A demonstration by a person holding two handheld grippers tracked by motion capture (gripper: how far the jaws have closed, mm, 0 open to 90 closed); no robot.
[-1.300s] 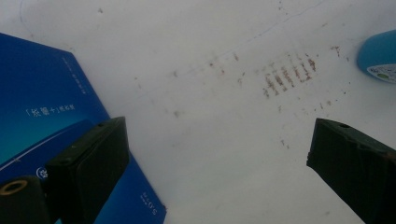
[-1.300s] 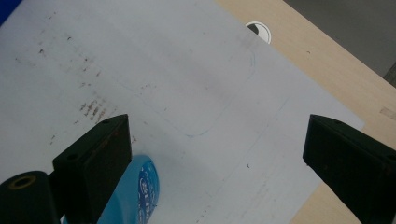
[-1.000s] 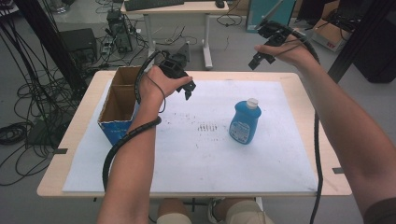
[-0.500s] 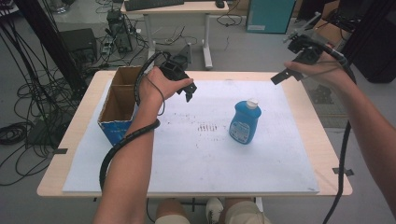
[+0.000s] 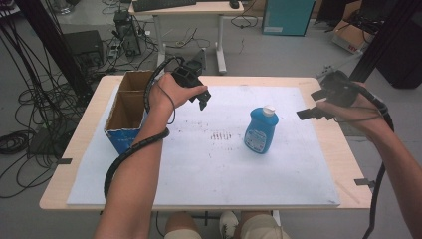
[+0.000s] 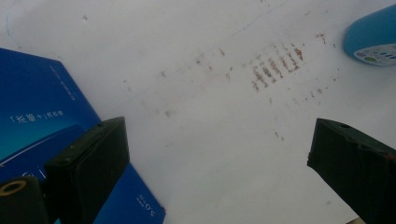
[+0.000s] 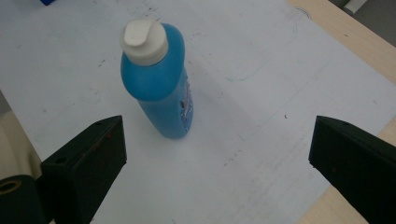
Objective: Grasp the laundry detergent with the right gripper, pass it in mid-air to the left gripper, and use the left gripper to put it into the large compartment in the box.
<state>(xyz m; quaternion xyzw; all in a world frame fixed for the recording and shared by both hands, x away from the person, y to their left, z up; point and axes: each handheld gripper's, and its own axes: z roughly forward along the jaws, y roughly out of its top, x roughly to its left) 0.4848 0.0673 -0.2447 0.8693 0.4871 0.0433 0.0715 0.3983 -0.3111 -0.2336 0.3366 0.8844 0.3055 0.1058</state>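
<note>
My right gripper hangs with jaws wide apart, the blue bottle upright ahead of it, untouched. My left gripper seems equally spread, the cardboard box beside it.

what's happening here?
A person at a table holds a gripper in each hand. A blue bottle with a white cap stands upright on the white sheet, untouched. The right gripper hangs open above the table's right side, pointed at the bottle, holding nothing. The left gripper, also open and empty, hovers near the open cardboard box at the left. Nothing is grasped yet; the right one looks best placed to go for the bottle.
</note>
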